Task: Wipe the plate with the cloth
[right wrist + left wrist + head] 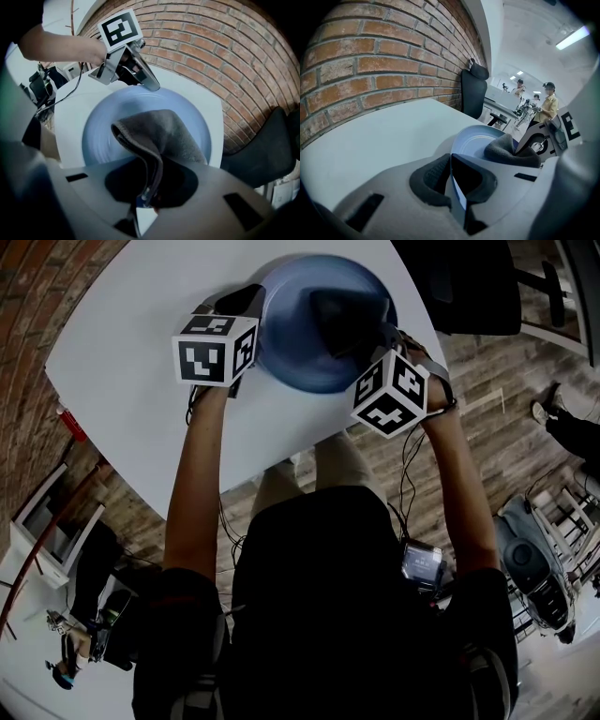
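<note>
A round blue plate (291,348) lies near the far edge of the white table (131,371). My left gripper (246,306) is shut on the plate's left rim; in the left gripper view the thin rim (457,187) runs between the dark pads (436,176). A dark grey cloth (342,320) rests on the plate's right half, and my right gripper (377,336) is shut on it. In the right gripper view the cloth (164,131) rises from the plate (101,136) into the jaws of the right gripper (147,194), with the left gripper (147,82) at the far rim.
A brick wall (384,61) runs along the table's far side. A black chair (469,282) stands beyond the table's right corner. A red object (71,423) sits by the table's left edge. People (548,101) stand at benches far off. Wood floor lies to the right.
</note>
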